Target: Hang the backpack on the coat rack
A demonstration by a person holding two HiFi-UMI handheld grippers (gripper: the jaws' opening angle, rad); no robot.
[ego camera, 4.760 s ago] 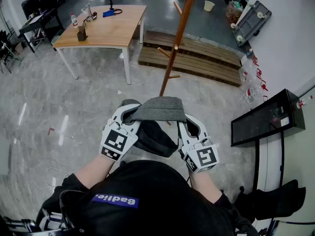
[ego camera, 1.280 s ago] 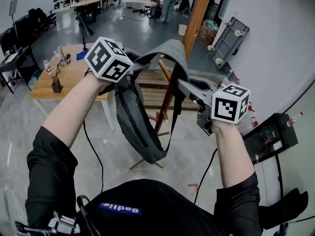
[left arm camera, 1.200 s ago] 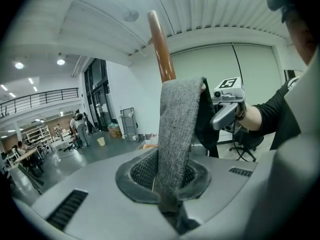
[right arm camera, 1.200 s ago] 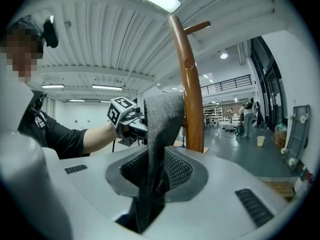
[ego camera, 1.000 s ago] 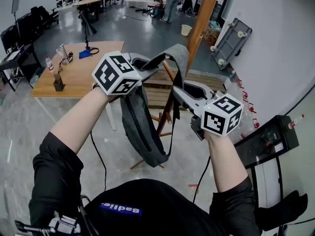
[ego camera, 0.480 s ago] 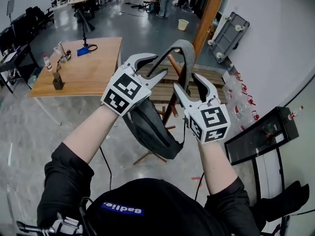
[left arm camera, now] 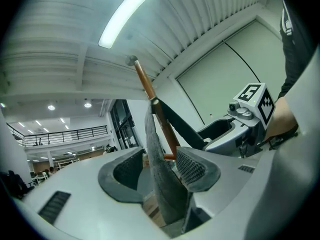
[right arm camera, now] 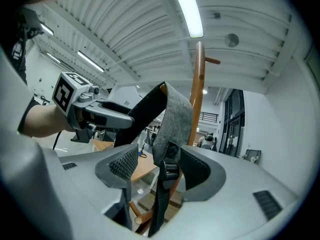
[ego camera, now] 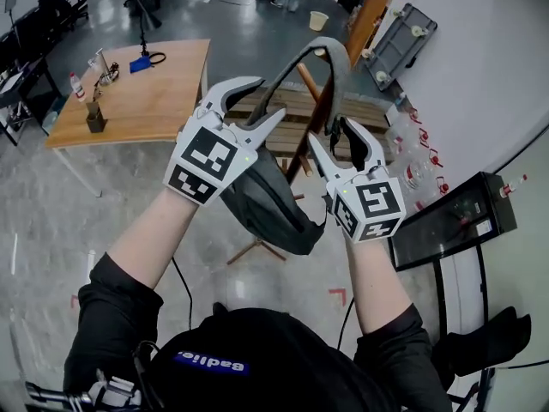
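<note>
The dark grey backpack [ego camera: 276,206] hangs beside the wooden coat rack [ego camera: 374,9], its grey strap [ego camera: 330,51] looped over a peg. My left gripper [ego camera: 268,99] stands open, and the strap [left arm camera: 156,149] runs loosely between its pads, nearer the right one. On the other side my right gripper [ego camera: 330,133] is open too, with the buckled strap [right arm camera: 175,115] hanging free in the gap. Both sets of jaws have just been opening. The rack pole [right arm camera: 198,79] rises behind the strap.
A wooden table [ego camera: 146,84] with bottles and small items stands at the left. Wooden pallets [ego camera: 377,110] lie behind the rack. A black cabinet [ego camera: 446,217] sits by the right wall, with a grey dolly [ego camera: 399,45] leaning further back.
Both grippers were shut on the strap a second ago and have opened. The hands have dropped and drawn back a little, while the strap stays up on the peg.
</note>
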